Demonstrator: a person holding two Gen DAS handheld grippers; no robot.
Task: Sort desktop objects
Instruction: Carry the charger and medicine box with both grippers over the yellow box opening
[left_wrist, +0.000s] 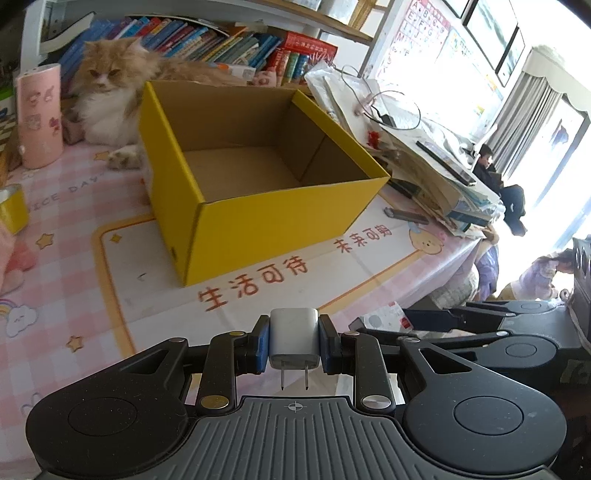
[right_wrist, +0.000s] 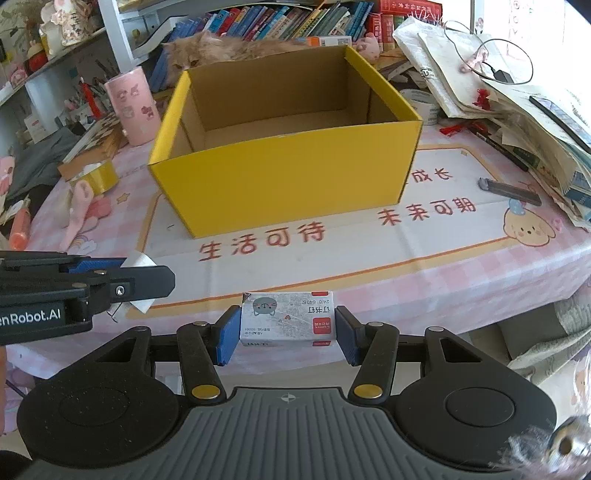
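Pink checked worktop (left_wrist: 66, 236), yellow box (left_wrist: 258, 221) open at centre, cat (left_wrist: 107, 92) behind it.

Left wrist view: left tongs (left_wrist: 294, 341) clamped on white charger plug (left_wrist: 294, 338), prongs toward camera, held near worktop edge, short of box.

Right wrist view: right tongs (right_wrist: 288, 334) half-spread, gripping staple box (right_wrist: 288, 317) between blue pads, near worktop edge; left tongs just beside at left.

White charger (left_wrist: 294, 338), staple box (right_wrist: 287, 319), both gripped
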